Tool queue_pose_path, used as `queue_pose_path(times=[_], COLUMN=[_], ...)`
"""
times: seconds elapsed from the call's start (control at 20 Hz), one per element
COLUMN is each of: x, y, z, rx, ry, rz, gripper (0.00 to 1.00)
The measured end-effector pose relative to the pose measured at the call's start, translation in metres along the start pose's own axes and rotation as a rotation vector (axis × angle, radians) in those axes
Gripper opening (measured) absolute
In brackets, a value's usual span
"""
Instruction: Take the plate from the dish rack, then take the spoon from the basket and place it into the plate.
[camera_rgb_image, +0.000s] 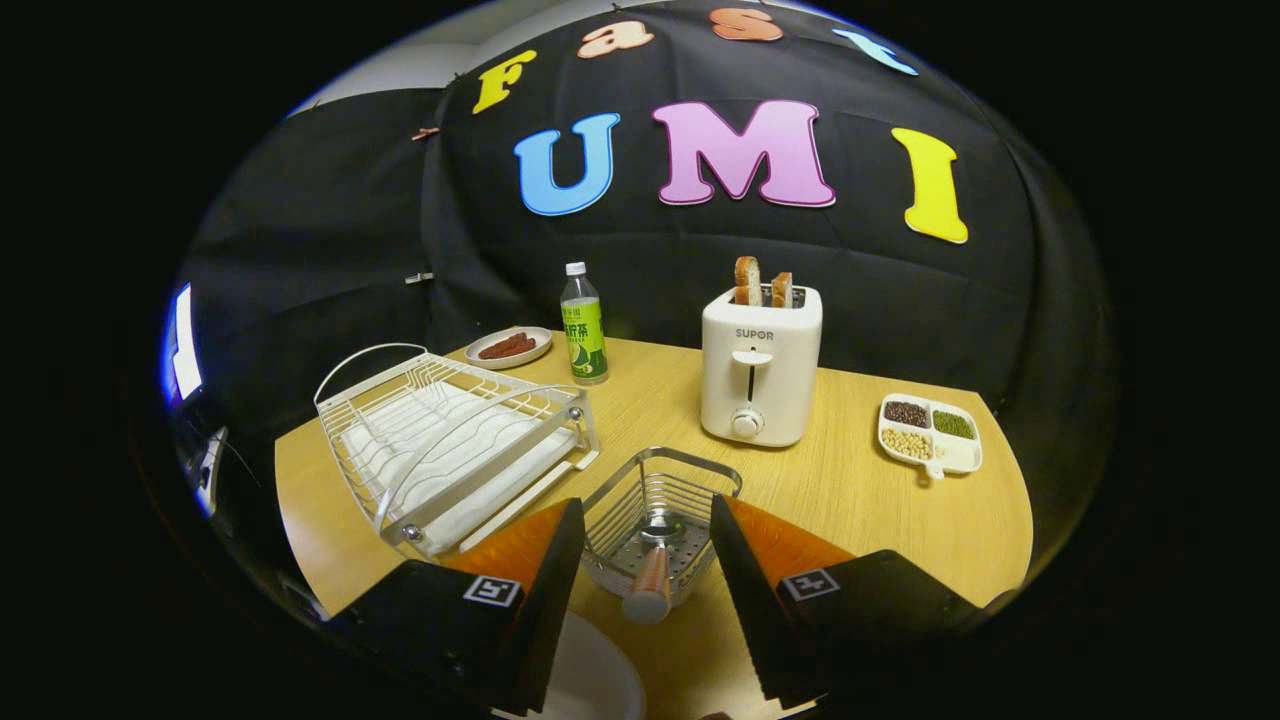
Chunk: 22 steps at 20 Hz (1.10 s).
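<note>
So the fingers (647, 560) are spread wide apart with nothing held between them, hovering low over the light wood-grain table (850, 490). Right under the near finger there's the round white plate (590, 680), lying flat on the table, so I'd say the rack part of the job is done already. Just ahead, sitting in the gap between the fingers, is the spoon with the wooden handle (650, 585). Its handle sticks up over the near rim of the square wire-mesh metal basket (660, 510) and the metal bowl end rests down inside, which makes that handle the obvious bit to pinch. The fingers look lined up for exactly that.

Off to one side of the basket is the white wire dish rack (450, 440) with its ribbed drain tray. Further back: a glossy cream toaster (760, 365) with two bread slices poking up, a white divided dish of beans (930, 432), a green-label plastic bottle (583, 325), and a small plate of sausages (509, 346).
</note>
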<state>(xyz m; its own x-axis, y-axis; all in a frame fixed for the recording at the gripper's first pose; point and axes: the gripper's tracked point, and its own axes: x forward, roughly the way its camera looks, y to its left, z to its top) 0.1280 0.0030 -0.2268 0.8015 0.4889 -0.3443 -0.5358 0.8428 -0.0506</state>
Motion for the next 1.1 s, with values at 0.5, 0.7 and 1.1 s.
queue_pose_path(times=[0.5, 0.7, 1.1], x=[0.014, 0.018, 0.010], y=[0.004, 0.001, 0.000], z=[-0.004, -0.005, 0.003], rx=[0.013, -0.017, -0.028], ry=[-0.001, -0.009, 0.020], rz=[0.026, 0.008, 0.029], gripper=[0.36, 0.27, 0.23])
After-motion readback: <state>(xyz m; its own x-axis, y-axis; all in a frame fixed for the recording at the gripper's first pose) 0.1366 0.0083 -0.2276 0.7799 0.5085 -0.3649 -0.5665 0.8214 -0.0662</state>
